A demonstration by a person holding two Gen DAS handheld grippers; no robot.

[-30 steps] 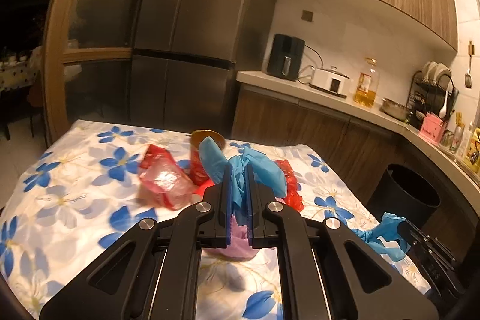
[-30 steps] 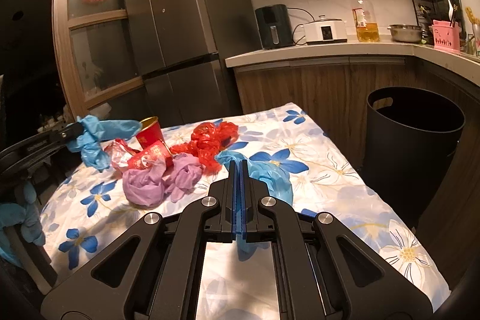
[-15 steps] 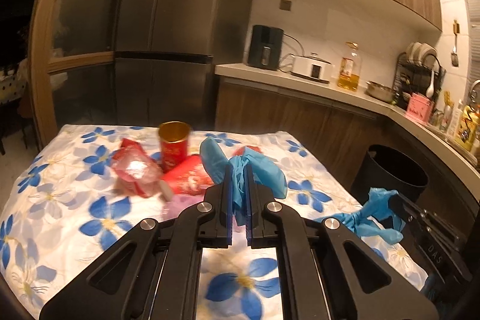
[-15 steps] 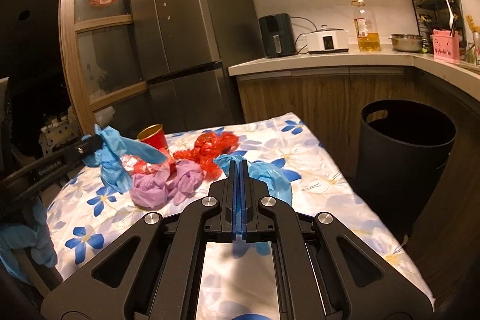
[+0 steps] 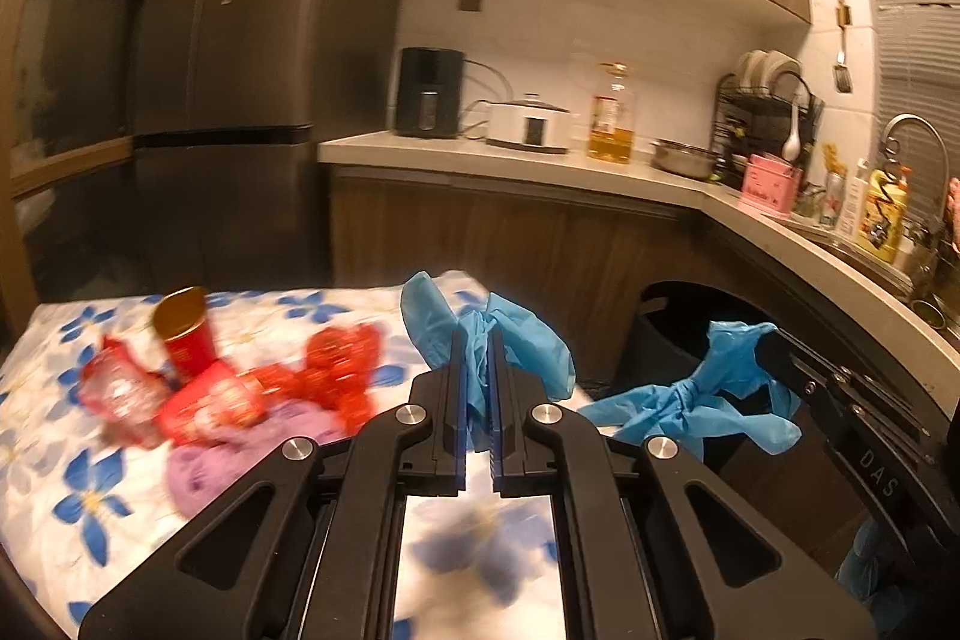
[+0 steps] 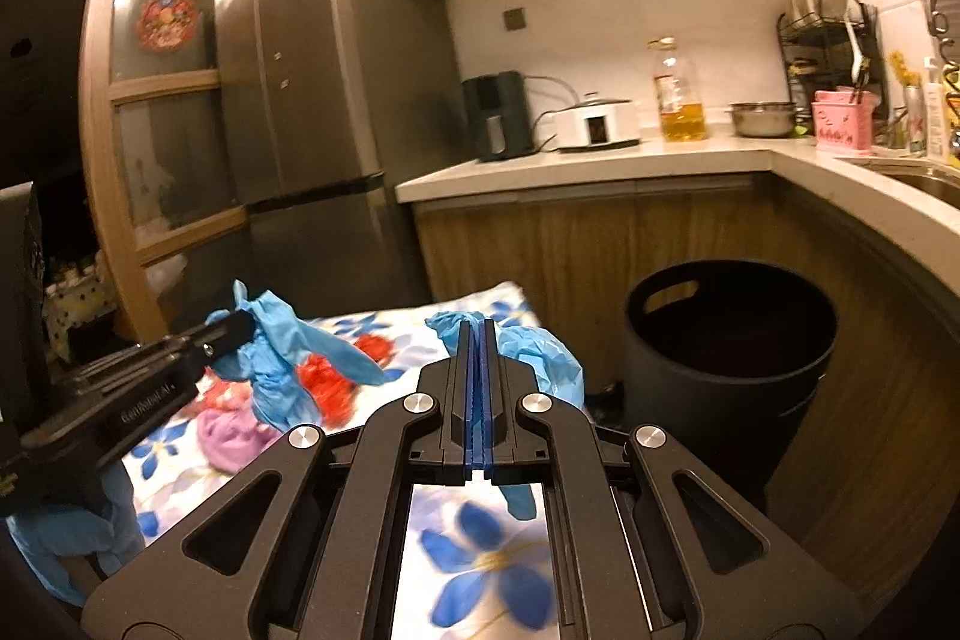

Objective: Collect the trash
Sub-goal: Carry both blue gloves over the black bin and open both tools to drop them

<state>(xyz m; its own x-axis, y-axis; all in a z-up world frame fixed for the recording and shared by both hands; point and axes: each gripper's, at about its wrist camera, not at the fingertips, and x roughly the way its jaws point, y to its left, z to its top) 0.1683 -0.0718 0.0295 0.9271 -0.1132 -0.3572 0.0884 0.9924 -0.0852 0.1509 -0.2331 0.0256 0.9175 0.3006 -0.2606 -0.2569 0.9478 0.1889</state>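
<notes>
Both grippers, left gripper (image 5: 478, 370) and right gripper (image 6: 477, 358), each clamping a blue glove (image 5: 510, 340), have swung toward the black bin (image 6: 729, 334); drop follows.

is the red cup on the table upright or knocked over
Upright. In the left wrist view the red cup stands on the floral table with its gold rim facing up, beside crumpled red wrappers.

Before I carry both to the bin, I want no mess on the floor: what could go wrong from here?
1. Each blue glove is pinched only by a fold: left gripper holds one, right gripper the other. The loose ends may slip out.
2. The black trash bin stands beside the table, so an early release could miss its rim.
</notes>
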